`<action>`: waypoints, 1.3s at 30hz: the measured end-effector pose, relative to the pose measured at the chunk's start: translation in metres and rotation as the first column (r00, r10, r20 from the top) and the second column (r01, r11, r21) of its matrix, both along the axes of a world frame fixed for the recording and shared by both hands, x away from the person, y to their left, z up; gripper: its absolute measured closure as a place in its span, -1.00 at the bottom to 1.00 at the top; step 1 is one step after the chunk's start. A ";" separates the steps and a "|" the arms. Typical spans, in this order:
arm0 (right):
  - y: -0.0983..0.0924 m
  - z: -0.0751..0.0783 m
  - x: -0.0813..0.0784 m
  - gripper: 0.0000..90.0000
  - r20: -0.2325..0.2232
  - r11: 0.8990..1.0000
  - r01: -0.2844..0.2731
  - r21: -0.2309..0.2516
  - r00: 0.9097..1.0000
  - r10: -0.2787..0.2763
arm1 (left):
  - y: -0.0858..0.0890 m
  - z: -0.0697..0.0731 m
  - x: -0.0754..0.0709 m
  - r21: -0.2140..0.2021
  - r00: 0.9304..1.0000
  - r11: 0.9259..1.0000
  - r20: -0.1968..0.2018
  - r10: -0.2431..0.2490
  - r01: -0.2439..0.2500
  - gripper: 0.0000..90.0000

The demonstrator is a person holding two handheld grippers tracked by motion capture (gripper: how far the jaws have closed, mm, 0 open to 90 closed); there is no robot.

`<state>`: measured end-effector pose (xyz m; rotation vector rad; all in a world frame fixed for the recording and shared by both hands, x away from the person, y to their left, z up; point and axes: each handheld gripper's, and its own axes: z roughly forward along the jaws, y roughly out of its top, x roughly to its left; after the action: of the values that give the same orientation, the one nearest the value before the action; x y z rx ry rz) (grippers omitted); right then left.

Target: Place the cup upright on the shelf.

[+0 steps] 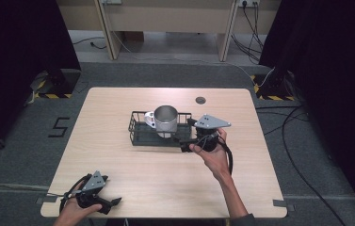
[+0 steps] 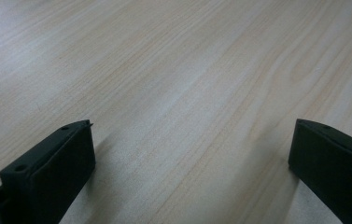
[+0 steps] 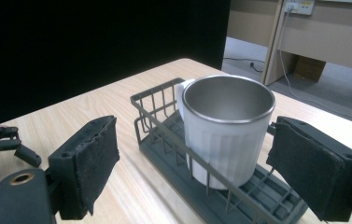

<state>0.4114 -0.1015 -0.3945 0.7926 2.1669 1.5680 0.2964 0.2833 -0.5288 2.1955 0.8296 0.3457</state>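
Note:
A white mug [image 1: 165,120] with a steel inside stands upright in a black wire basket [image 1: 135,125] at the middle of the table. My right gripper [image 1: 188,135] is at the basket's right end, pointing left at the mug. In the right gripper view its jaws are wide apart, the right gripper [image 3: 194,140] open, with the mug [image 3: 225,130] and basket [image 3: 152,100] just ahead between them, untouched. My left gripper [image 1: 111,205] rests near the table's front left corner. The left gripper [image 2: 193,126] is open over bare wood and holds nothing.
The wooden table [image 1: 118,165] has a round cable hole [image 1: 200,100] behind the basket. Beyond the far edge stand desk legs [image 1: 226,37], with cables [image 1: 302,141] on the grey floor to the right. Dark curtains hang on both sides.

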 end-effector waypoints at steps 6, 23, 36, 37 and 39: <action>-0.009 -0.008 -0.009 -0.66 -0.007 1.000 0.013 0.003 1.000 -0.013 | 0.000 0.000 0.000 0.000 1.000 1.000 0.000 0.000 0.000 -1.00; -0.029 -0.025 -0.033 -0.66 -0.013 0.999 0.045 0.007 0.999 -0.044 | 0.000 0.000 0.000 0.001 1.000 1.000 -0.001 -0.001 0.001 -1.00; -0.046 -0.041 -0.056 -0.66 -0.028 0.996 0.089 0.022 0.996 -0.088 | 0.000 0.000 0.000 0.003 1.000 1.000 -0.001 -0.001 0.001 -1.00; -0.048 -0.043 -0.058 -0.66 -0.029 0.995 0.094 0.023 0.995 -0.094 | 0.000 0.000 0.000 0.002 1.000 1.000 -0.001 -0.001 0.001 -1.00; -0.050 -0.046 -0.061 -0.66 -0.036 0.995 0.100 0.026 0.994 -0.099 | 0.000 0.000 0.000 0.002 1.000 1.000 -0.001 -0.001 0.001 -1.00</action>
<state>0.3507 -0.1511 -0.4408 0.9280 2.0995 1.5482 0.2964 0.2834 -0.5287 2.1985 0.8290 0.3452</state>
